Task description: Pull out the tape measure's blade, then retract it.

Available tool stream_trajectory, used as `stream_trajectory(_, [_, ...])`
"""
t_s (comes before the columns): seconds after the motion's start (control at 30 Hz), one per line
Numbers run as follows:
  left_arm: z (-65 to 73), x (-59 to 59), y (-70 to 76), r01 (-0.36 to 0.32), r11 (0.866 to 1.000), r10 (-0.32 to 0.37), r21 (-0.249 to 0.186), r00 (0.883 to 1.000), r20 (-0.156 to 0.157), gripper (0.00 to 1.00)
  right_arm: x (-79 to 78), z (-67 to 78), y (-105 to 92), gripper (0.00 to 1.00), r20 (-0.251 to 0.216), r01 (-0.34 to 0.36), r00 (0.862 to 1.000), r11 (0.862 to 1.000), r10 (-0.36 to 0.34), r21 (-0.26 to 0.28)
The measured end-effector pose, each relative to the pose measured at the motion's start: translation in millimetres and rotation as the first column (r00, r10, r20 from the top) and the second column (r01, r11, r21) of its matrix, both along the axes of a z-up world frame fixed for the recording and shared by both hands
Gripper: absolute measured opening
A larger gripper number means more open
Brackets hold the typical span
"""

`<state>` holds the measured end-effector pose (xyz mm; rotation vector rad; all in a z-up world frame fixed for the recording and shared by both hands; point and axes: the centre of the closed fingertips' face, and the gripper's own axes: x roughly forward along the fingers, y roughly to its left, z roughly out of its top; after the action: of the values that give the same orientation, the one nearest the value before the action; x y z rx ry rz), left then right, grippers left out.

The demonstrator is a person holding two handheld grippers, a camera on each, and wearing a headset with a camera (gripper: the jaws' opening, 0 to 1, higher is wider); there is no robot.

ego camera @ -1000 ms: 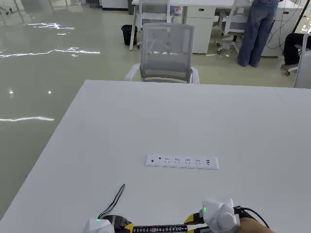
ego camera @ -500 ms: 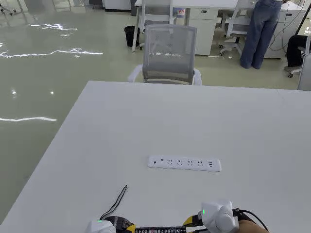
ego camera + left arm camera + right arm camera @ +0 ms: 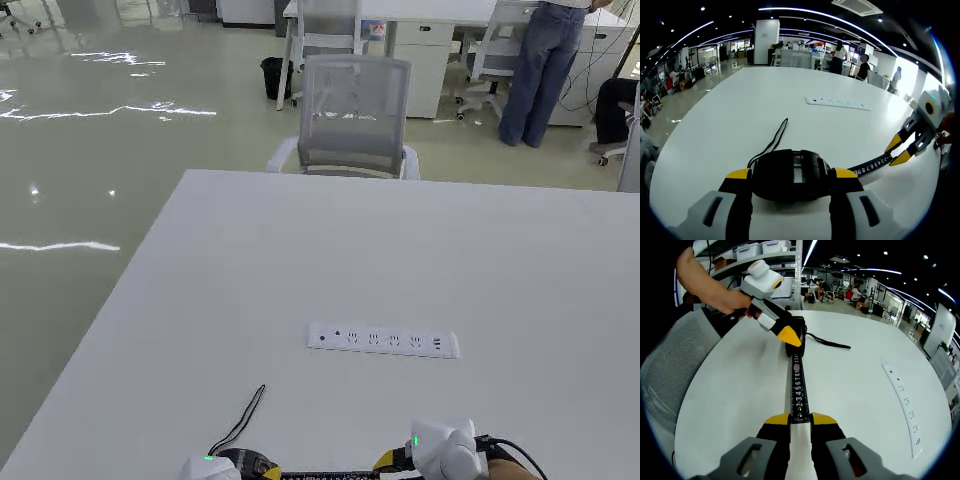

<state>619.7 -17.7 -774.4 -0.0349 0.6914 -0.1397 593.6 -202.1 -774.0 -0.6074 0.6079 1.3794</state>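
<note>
- My left tongs (image 3: 792, 174) are clamped on the black tape measure (image 3: 790, 162), which rests on the white table (image 3: 300, 250) near its front edge.
- My right tongs (image 3: 800, 418) pinch the end of the blade (image 3: 797, 385), which stretches out between both tongs.
- The power strip (image 3: 383, 340) lies farther out on the table.

**White table and the things laid on it**

A wide white table (image 3: 250, 260) with a plain, smooth top is seen. A white power strip (image 3: 383, 340) is laid flat near its middle. By the near edge a black tape measure (image 3: 792, 172) is rested, its blade (image 3: 797, 385) drawn out sideways. A thin black strap (image 3: 240, 420) is stretched from it toward the power strip.
</note>
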Motion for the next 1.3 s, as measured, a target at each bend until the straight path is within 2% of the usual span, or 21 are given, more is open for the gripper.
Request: stream_trajectory(1.3, [0.6,-0.1,1.4,0.01,1.0,-0.01,-0.019,1.0,-0.002,0.59,-1.3,-1.9,19.9,0.13,-0.014,-0.014,1.0,1.0,0.014,0.0])
